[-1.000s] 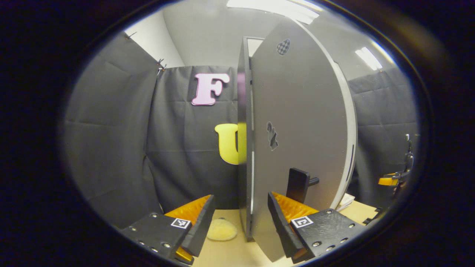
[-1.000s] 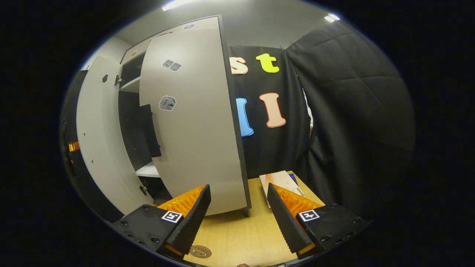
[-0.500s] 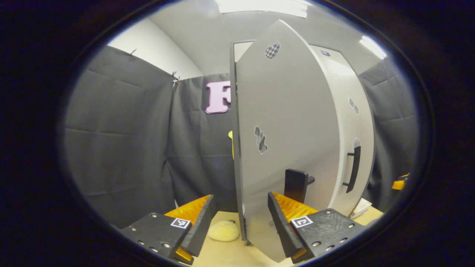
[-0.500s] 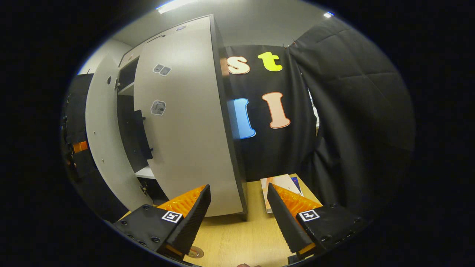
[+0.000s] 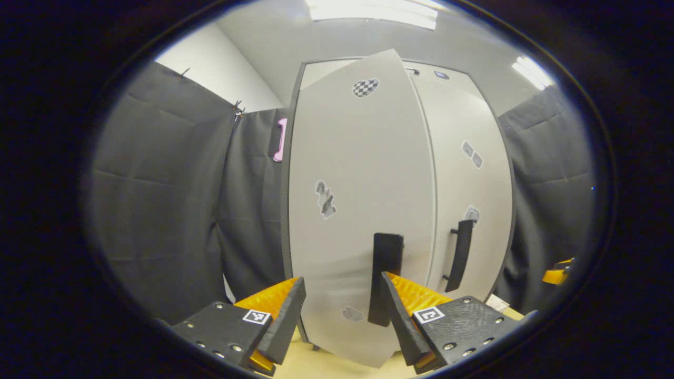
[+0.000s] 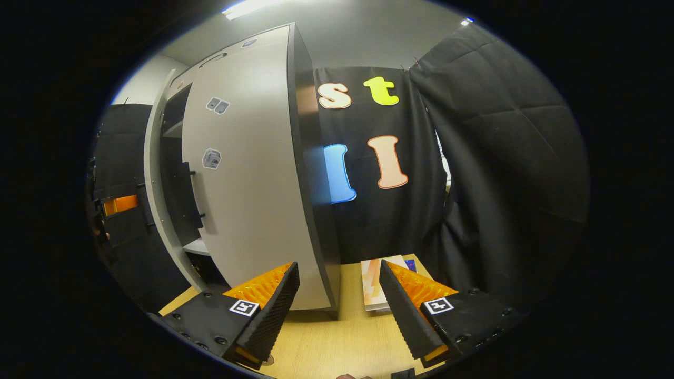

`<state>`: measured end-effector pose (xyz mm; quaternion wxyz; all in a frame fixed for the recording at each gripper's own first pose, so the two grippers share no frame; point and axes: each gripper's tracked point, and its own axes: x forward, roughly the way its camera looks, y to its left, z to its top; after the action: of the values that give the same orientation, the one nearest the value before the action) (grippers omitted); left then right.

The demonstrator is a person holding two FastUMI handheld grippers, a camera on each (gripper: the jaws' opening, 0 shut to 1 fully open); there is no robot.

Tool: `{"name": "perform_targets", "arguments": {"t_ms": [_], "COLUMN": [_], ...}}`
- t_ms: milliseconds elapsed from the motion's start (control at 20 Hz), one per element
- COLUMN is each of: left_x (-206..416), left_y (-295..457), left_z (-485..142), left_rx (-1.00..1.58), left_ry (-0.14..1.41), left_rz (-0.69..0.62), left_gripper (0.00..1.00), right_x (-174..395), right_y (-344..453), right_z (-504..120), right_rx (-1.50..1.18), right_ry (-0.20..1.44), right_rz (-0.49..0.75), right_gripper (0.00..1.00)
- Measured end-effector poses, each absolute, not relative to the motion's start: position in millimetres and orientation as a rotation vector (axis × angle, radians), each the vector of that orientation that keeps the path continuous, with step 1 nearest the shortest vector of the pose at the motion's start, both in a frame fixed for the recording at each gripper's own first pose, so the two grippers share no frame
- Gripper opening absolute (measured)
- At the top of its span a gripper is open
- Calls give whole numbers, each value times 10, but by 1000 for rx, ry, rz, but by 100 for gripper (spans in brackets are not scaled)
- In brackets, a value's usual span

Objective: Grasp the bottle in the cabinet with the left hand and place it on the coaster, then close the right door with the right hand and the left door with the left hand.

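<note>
I see the tall pale-grey cabinet (image 5: 400,173) across the centre of the left gripper view, its left door (image 5: 358,210) nearly flush but standing a little proud of the right door (image 5: 468,173), which looks shut. In the right gripper view, the left door's edge (image 6: 152,179) sits at the left of the frame with a dark gap beside it, so I judge the last step not quite done.

The light wooden surface (image 6: 337,337) runs along the bottom centre of that view, with a flat printed booklet (image 6: 371,284) lying on it.

My left claw (image 5: 342,308) sits at the bottom centre, jaws spread and gripping nothing, close to the black bar handle (image 5: 384,263). My right claw (image 6: 339,305) hangs open over the surface.

I cannot place the bottle or coaster.

My worry: a finger catching that handle, or an off-centre push that lets the door rebound ajar.
</note>
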<state>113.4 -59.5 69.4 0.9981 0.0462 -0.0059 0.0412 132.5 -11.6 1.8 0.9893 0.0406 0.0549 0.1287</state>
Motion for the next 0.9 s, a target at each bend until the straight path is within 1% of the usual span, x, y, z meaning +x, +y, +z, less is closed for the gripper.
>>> {"name": "perform_targets", "arguments": {"t_ms": [150, 250, 350, 500, 550, 650, 750, 900], "left_x": [835, 629, 459, 139, 53, -130, -246, -342], "left_y": [-690, -726, -642, -352, -285, -165, -106, -29], "left_z": [797, 879, 919, 804, 753, 726, 716, 683], "left_rx": [74, 48, 40, 38, 29, 10, -15, -11], "left_ry": [-43, -71, -108, -121, -119, -130, -137, -115], "left_rz": [23, -9, -14, 81, 99, 130, 133, 133], "left_gripper": [89, 89, 89, 89, 89, 90, 90, 89], "right_x": [1354, 1390, 1413, 1416, 1433, 1458, 1460, 1422], "right_y": [-115, -9, 92, 301, 316, 312, 351, 466], "right_z": [176, 275, 328, 452, 464, 440, 384, 254], "right_rx": [63, 73, 103, 202, 209, 170, 98, 16], "right_ry": [62, 41, 49, 34, 31, 22, 15, 35], "right_rz": [216, 213, 213, 239, 228, 200, 187, 198], "right_gripper": [98, 98, 98, 98, 98, 98, 98, 98]}}
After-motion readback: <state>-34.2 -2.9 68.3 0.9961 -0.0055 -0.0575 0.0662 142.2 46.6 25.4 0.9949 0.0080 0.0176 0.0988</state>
